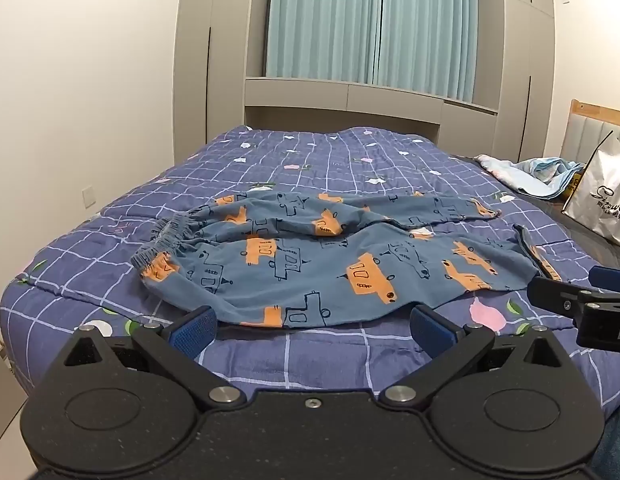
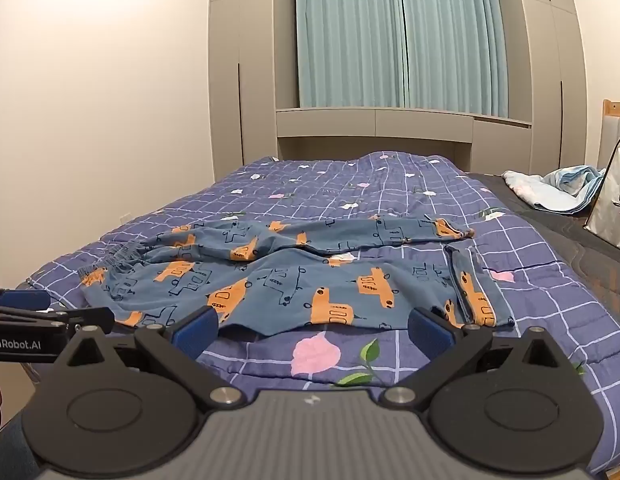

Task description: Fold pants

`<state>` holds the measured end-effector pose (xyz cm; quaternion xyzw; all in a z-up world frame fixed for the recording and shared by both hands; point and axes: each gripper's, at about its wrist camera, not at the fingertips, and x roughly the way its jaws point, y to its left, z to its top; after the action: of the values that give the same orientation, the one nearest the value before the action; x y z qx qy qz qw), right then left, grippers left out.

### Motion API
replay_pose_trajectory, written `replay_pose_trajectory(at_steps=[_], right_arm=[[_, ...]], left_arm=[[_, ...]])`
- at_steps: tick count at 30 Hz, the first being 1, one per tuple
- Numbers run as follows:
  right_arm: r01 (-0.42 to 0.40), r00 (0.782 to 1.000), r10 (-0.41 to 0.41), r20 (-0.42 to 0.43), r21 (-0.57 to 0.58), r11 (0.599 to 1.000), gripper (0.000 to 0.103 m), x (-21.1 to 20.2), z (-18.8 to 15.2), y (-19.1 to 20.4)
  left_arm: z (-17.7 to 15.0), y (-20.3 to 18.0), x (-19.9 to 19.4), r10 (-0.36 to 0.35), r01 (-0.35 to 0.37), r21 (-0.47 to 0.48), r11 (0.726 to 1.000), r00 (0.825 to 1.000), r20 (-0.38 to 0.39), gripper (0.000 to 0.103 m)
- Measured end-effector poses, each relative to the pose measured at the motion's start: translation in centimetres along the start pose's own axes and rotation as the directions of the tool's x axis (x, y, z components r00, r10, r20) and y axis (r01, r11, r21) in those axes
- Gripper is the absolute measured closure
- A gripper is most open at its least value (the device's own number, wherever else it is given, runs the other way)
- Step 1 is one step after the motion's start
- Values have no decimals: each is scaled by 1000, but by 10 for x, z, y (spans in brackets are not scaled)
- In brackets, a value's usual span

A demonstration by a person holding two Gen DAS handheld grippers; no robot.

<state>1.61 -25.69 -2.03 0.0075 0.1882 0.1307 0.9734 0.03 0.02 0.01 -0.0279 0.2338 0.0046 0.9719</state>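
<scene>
Blue pants with orange car prints [image 1: 310, 264] lie spread on the bed, waistband [image 1: 165, 240] at the left, legs stretching right; the near leg's cuff [image 2: 474, 288] is folded over. My left gripper [image 1: 310, 324] is open and empty, just short of the pants' near edge. My right gripper [image 2: 312, 326] is open and empty, at the near edge by the near leg [image 2: 330, 296]. The right gripper also shows at the right of the left wrist view [image 1: 582, 300], and the left gripper at the left of the right wrist view [image 2: 41, 312].
The bed has a purple checked quilt [image 1: 334, 356]. A crumpled light blue cloth [image 1: 538, 176] and a white shopping bag [image 1: 602, 204] sit at the bed's right by the headboard. Grey cabinets [image 1: 350, 100] and teal curtains stand beyond the bed; a white wall is left.
</scene>
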Motion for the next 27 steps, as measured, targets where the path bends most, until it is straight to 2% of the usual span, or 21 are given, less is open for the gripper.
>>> replay_pose_trajectory(at_steps=[16, 17, 27], right_arm=[[9, 1000, -9, 4, 1, 1000, 0, -9, -7, 3], [10, 1000, -10, -3, 9, 1000, 0, -2, -3, 0], [10, 1000, -10, -4, 10, 1000, 0, -3, -2, -1]], left_arm=[[-10, 2, 3, 2, -2, 8, 1000, 1000, 4, 0], [-2, -1, 0, 7, -7, 6, 1000, 1000, -1, 0], [-2, -1, -1, 6, -6, 6, 1000, 1000, -1, 0]])
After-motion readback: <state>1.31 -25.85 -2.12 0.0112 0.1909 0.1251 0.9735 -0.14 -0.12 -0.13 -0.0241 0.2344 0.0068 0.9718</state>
